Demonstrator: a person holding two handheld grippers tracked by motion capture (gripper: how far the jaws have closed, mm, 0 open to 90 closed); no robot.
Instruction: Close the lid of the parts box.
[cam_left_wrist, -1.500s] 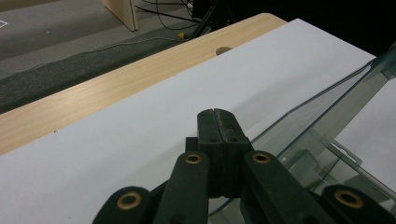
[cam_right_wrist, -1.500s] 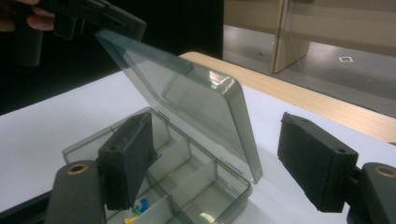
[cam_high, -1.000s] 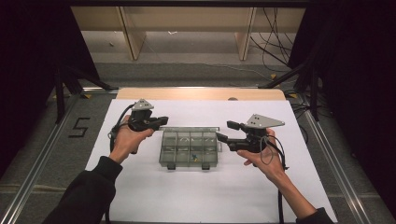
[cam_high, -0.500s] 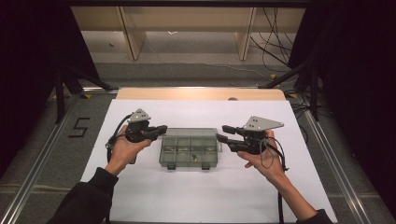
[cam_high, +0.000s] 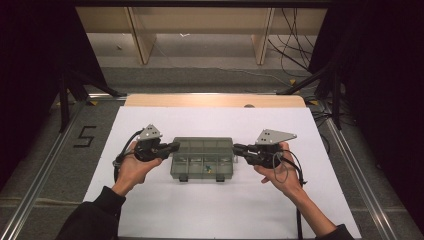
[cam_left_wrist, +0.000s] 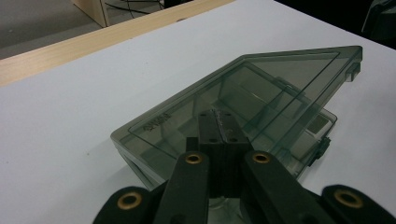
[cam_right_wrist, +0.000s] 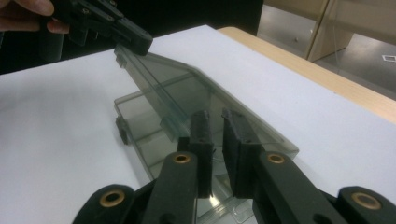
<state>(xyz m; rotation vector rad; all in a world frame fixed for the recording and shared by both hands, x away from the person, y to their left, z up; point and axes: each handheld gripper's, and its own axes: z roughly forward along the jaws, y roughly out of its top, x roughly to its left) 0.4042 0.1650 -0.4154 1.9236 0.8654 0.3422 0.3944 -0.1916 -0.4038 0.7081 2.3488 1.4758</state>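
The left gripper (cam_high: 172, 146) was clamped on the left end of the lid (cam_left_wrist: 261, 88) of a smoky transparent compartment box (cam_high: 202, 165), its jaws pressed together over the lid's edge, as the left gripper view showed. The right gripper (cam_high: 236, 148) met the right end of that lid; its jaws had just been closing, and in the right gripper view a narrow gap remained between them with the lid edge (cam_right_wrist: 187, 105) at their tips, so a firm pinch could not be confirmed. The box lay on the white table sheet (cam_high: 210, 215), between the two hands, its lid raised and tilted above the tray. A few small parts (cam_high: 206, 166) lay in the compartments. To open the lid well, both ends would probably need to rise together, evenly, without dragging the tray across the sheet.
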